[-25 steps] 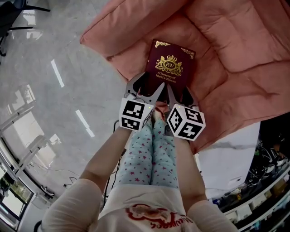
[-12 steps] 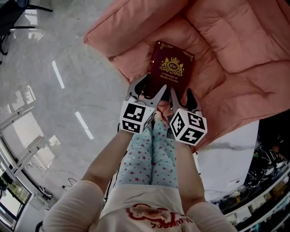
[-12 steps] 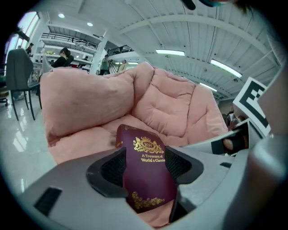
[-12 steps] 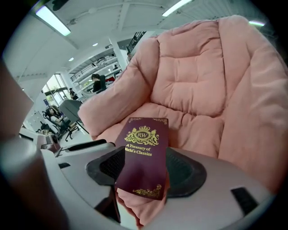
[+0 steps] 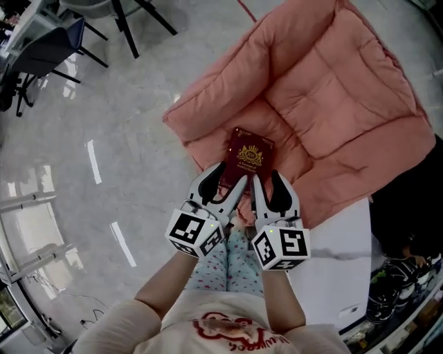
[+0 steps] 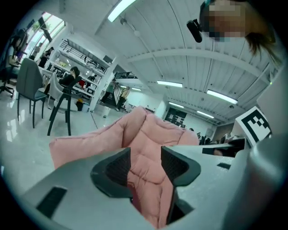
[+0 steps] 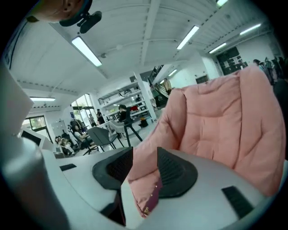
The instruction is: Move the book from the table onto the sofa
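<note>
The maroon book [image 5: 250,155] with its gold crest lies flat on the seat of the pink sofa [image 5: 325,90]. Both grippers hang side by side above the seat's front edge, nearer to me than the book and clear of it. My left gripper [image 5: 225,181] is open, its jaws have just been closing, and nothing is between them. My right gripper [image 5: 266,181] is the same: open, jaws just closing, empty. In the right gripper view a maroon corner of the book [image 7: 153,197] shows low between the pads [image 7: 173,168]. The left gripper view shows only the sofa [image 6: 144,130] past its pads [image 6: 118,168].
A white table [image 5: 339,242] stands at the right beside the sofa. Dark chairs [image 5: 41,55] and stool legs [image 5: 138,21] stand on the glossy grey floor at the upper left. A cluttered shelf [image 5: 394,290] is at the bottom right. My star-patterned trouser legs [image 5: 228,259] are below the grippers.
Both grippers have lifted up and away from the book, which stays flat on the sofa seat. Their jaws stand narrower than before. The view now takes in the whole sofa.
</note>
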A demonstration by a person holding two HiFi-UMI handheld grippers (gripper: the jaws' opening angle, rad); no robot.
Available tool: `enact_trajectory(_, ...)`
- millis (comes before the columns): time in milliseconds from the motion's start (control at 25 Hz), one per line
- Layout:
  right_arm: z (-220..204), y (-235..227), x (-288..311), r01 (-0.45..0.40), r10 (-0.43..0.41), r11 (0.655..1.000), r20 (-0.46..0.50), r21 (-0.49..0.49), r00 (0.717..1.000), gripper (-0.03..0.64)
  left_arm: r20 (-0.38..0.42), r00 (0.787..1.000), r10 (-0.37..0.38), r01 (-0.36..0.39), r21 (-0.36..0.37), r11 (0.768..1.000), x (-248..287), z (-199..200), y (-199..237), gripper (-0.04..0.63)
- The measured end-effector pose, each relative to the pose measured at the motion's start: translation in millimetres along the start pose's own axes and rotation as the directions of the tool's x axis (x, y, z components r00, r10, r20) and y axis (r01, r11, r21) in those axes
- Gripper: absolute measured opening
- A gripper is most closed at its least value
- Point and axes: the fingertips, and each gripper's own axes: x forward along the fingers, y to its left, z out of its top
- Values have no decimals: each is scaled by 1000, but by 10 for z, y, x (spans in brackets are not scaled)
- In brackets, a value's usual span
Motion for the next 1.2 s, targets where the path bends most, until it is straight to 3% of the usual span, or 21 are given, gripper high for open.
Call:
enact_trajectory(120, 400, 268, -188, -48, 50, 998, 49, -45, 998, 154, 51, 998, -27, 27, 0, 1000, -147, 414, -251, 192)
enact_trajectory(360, 1066, 523, -287, -115, 129, 983, 96, -141, 987, 67, 103, 995, -18, 15, 30, 999, -207, 1063, -555, 155)
enact_trajectory(520, 1528, 815, -464, -185, 216, 964, 157, -188, 964, 43, 157, 988, 2, -12, 62, 998, -393, 1485, -787, 64)
enact_trajectory(840, 1854, 1434, -995, -290, 344, 922, 198, -258, 918, 5, 266, 964, 12, -41, 101, 994, -974, 1991, -1146, 5)
enact_trajectory(1200, 1770, 1585, -1156, -389, 449, 874, 179, -292, 875, 0, 327, 941, 91, -120, 70, 990, -1173, 1927, -1164, 5)
